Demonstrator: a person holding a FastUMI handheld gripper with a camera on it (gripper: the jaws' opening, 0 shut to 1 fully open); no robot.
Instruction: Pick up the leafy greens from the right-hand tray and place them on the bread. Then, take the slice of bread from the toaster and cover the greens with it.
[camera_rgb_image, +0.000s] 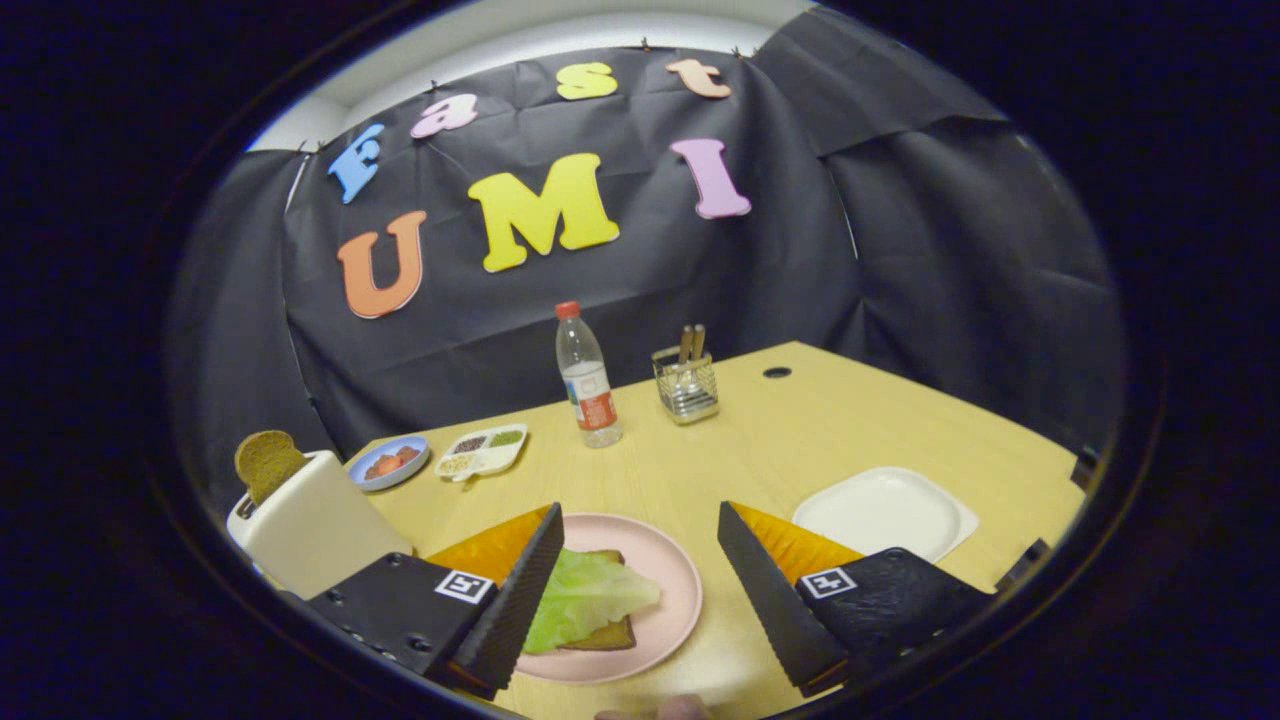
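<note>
Greens on bread, gripper wide above the pink plate.

The gripper (632, 590) stands wide, holding nothing; between its fingers sits a pink plate (672, 580) bearing a bread slice (608, 634) with the greens (585, 600) laid on top, close by the left finger. Left of the gripper, a toaster (305, 530) holds a second slice (266, 461) upright in its slot. Just beyond the right finger lies a white tray (885, 512). Farther ahead on the bench (800, 420): a blue dish (388, 463) with reddish pieces, a divided tray (483, 450) of small fillings, a bottle (588, 378), and a wire holder (686, 385) with utensils.
</note>
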